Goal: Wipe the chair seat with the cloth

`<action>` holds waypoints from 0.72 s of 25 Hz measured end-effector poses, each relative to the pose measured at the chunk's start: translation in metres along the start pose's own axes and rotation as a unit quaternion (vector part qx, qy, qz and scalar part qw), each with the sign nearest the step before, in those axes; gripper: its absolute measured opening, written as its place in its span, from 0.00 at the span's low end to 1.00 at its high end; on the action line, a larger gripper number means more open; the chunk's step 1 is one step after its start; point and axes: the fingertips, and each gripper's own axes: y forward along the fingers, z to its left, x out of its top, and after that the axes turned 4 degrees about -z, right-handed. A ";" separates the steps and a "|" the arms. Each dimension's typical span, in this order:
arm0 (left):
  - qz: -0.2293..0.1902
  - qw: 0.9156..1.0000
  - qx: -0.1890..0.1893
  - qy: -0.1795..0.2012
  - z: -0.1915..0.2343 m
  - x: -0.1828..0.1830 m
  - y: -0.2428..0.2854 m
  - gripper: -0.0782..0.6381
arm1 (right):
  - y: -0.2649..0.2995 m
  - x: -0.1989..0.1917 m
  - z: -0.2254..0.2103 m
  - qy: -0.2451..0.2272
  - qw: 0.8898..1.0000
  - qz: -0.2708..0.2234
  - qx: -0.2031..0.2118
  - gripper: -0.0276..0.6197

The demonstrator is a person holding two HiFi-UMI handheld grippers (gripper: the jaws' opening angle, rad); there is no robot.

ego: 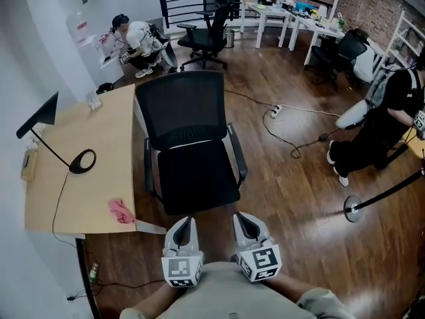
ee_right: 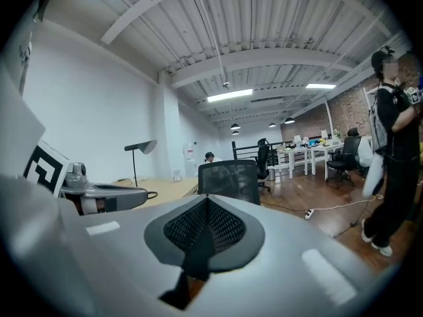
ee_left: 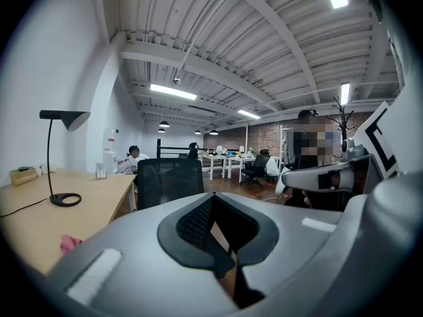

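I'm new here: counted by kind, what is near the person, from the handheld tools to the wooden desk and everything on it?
Grippers: 2, the left gripper and the right gripper
Black chair: 1
Wooden desk: 1
Pink cloth: 1
Desk lamp: 1
Small desk items, too small to tell: 2
Total: 8

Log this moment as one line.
left tool: shut, empty | right tool: shut, empty | cloth: on desk, untouched | chair seat: bare
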 end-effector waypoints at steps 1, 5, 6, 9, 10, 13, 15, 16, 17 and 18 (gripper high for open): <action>0.003 1.000 0.000 0.000 -0.014 -0.005 -0.005 0.12 | -0.010 -0.002 -0.004 0.001 1.000 -0.001 0.004 0.04; 0.023 1.000 0.015 0.007 -0.050 -0.026 -0.023 0.12 | -0.040 -0.013 -0.012 0.006 1.000 -0.002 0.030 0.04; 0.026 0.999 0.024 0.007 -0.053 -0.028 -0.027 0.12 | -0.044 -0.015 -0.012 0.004 0.999 -0.001 0.036 0.04; 0.024 0.999 0.043 0.008 -0.057 -0.028 -0.039 0.12 | -0.055 -0.019 -0.009 0.004 0.999 0.001 0.053 0.04; 0.022 0.999 0.044 0.009 -0.058 -0.027 -0.042 0.12 | -0.057 -0.019 -0.007 0.004 0.998 0.001 0.056 0.04; 0.012 0.999 0.040 0.012 -0.056 -0.020 -0.047 0.12 | -0.060 -0.016 0.002 0.000 0.998 -0.003 0.055 0.04; 0.006 0.999 0.035 0.012 -0.052 -0.016 -0.050 0.12 | -0.059 -0.013 0.008 -0.005 0.999 -0.006 0.052 0.04; 0.005 0.999 0.031 0.012 -0.049 -0.015 -0.052 0.12 | -0.059 -0.013 0.012 -0.007 0.999 -0.006 0.050 0.04; 0.005 1.000 0.028 0.012 -0.046 -0.013 -0.055 0.12 | -0.058 -0.013 0.017 -0.008 0.999 -0.006 0.048 0.04; 0.004 1.000 0.024 0.013 -0.044 -0.012 -0.058 0.12 | -0.058 -0.013 0.022 -0.008 0.999 -0.005 0.047 0.04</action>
